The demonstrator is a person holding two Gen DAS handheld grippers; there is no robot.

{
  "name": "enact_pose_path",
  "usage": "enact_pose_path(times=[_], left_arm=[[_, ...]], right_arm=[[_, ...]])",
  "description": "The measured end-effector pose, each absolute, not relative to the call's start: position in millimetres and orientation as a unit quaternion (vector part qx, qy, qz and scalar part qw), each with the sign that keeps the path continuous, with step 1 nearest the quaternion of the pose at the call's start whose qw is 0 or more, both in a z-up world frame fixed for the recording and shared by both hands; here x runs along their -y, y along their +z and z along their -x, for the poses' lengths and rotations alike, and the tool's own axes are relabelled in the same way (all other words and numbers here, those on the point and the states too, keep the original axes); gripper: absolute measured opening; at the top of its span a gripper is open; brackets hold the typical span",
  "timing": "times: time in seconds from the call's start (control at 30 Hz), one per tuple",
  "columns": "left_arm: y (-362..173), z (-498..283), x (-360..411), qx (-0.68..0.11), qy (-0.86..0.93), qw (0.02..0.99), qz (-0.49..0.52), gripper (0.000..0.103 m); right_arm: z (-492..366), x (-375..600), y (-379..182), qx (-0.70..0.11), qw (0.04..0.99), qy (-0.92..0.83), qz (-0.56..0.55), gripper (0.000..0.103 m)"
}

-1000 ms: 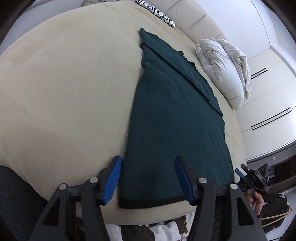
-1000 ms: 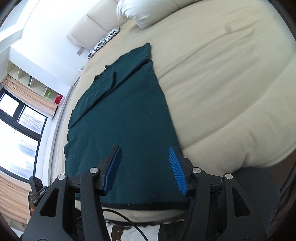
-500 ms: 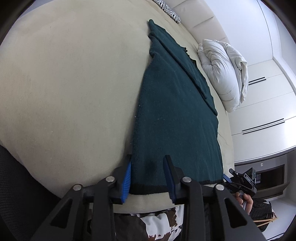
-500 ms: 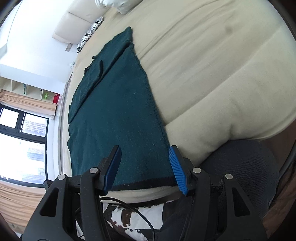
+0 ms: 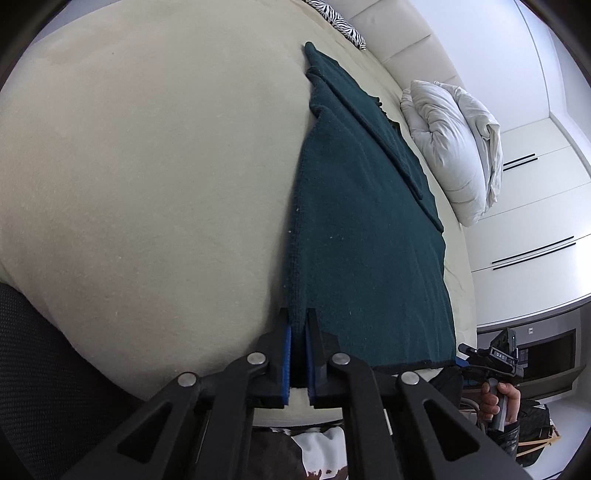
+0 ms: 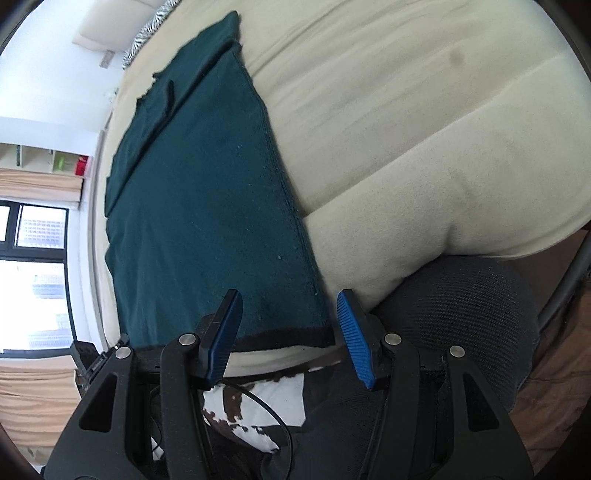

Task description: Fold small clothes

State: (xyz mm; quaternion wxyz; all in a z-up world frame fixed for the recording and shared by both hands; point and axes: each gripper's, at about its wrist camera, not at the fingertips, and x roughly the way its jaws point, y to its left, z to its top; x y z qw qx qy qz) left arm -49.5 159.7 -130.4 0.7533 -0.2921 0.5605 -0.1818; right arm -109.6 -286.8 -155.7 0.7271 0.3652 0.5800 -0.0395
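Observation:
A dark green garment (image 5: 369, 229) lies flat on the cream bed (image 5: 147, 184), its black hem toward me and a folded part along its far side. My left gripper (image 5: 298, 326) is shut on the garment's near left corner; green cloth sits pinched between the blue pads. In the right wrist view the same garment (image 6: 207, 199) fills the left half. My right gripper (image 6: 290, 308) stands open over the near right corner, the hem lying between its fingers without the pads touching it. In the left wrist view a hand (image 5: 498, 400) holds the other gripper at the right.
A white duvet (image 5: 458, 147) is bunched at the far right of the bed, and a zebra-print cushion (image 5: 343, 22) lies at its head. A black mesh chair (image 6: 472, 314) sits by the bed's near edge. White cupboards (image 5: 535, 221) stand to the right, windows (image 6: 33, 266) to the left.
My left gripper went from wide open around the garment's near left corner to shut on it. My right gripper tipped downward over the near right corner and stayed open.

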Motion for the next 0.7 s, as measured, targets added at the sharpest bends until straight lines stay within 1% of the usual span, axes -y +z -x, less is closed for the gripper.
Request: enact_pose_path(times=[0.2,0.4,0.7], left_arm=[[-130.7,50.2,-159.7,-0.559,-0.182,0.754,0.294,0.007],[-130.6,50.2,-160.0,-0.558,-0.182,0.755,0.293,0.007],[-129.3,50.1,-157.2,-0.558,-0.18,0.756,0.29,0.007]], right_arm=[[99.7,283.9,-162.4,-0.594,0.722,-0.029,-0.354,0.054],[101.2,280.3,-162.9,-0.59,0.719,-0.021,-0.367,0.052],[110.6,282.7,-170.1,-0.575,0.712,-0.007,-0.402,0.035]])
